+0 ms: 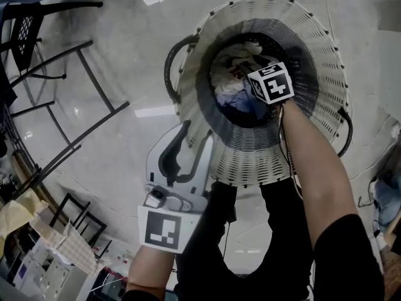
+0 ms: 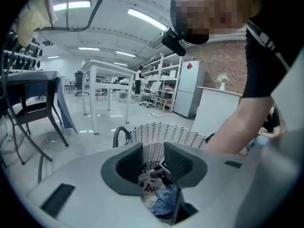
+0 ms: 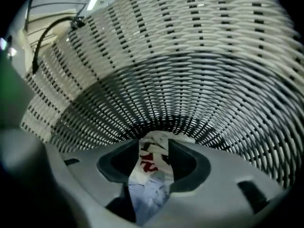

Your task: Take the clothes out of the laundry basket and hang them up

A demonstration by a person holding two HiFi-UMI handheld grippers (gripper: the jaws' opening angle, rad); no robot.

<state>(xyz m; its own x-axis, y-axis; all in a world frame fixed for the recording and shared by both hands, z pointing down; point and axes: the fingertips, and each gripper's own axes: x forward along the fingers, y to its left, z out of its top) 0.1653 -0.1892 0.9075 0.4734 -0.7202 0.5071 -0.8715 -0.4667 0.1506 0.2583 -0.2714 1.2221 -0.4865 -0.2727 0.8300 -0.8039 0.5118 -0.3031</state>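
A white wicker laundry basket stands on the pale floor, dark inside. Crumpled clothes lie at its bottom, a white piece with red print on top of blue fabric. The marker cube of my right gripper sits inside the basket mouth and hides its jaws there. The right gripper points down at the clothes, open, with the white piece seen through the gap. My left gripper hovers at the basket's near-left rim. It is open and empty, with the clothes visible beyond its jaws.
A black looped handle sticks out on the basket's left, another on the right. A black metal frame stands to the left, with boxes and clutter at lower left. The person's black-trousered legs stand against the basket's near side.
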